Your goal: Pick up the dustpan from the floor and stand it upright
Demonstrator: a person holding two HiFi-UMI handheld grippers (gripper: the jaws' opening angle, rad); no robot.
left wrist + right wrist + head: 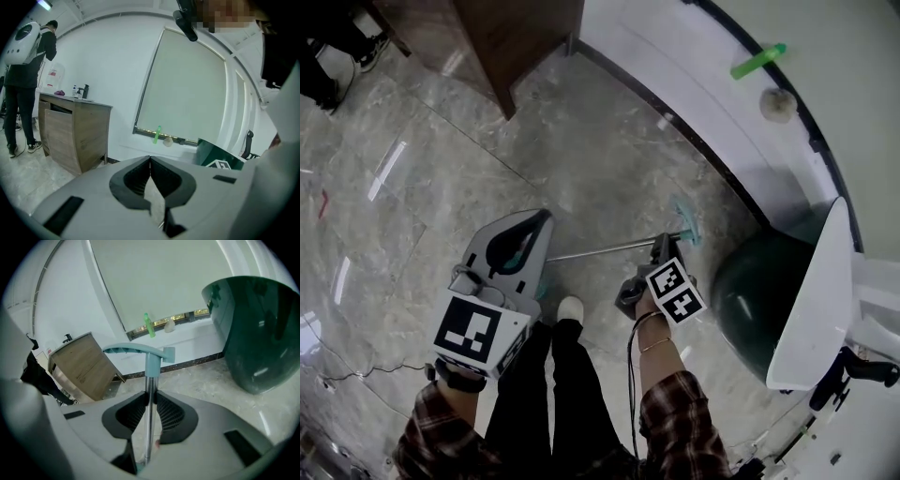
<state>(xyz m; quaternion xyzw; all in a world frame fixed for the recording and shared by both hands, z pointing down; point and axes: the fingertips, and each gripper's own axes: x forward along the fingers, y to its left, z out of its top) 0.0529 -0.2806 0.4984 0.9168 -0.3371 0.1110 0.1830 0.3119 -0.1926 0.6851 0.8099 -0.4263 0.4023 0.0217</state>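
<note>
Head view: the right hand-held gripper (661, 246) clamps the metal pole of the dustpan (600, 249) just short of its teal handle (686, 225). The pole runs across the frame above the marble floor (441, 169) to the left hand-held gripper (539, 225), which hides most of the pan end; only a teal sliver shows there. A dark green tub (755, 281) sits near the right hand-held gripper, and a wooden cabinet (502, 37) stands at the top.

Left gripper view: the left hand-held gripper (150, 161) has its jaws closed tip to tip, with nothing between them.

Right gripper view: the right hand-held gripper (151, 397) has its pads pressed on the pole (149, 427), and the handle (140, 351) sticks out beyond the jaws. A green bottle (148, 325) stands on the window ledge.
</note>
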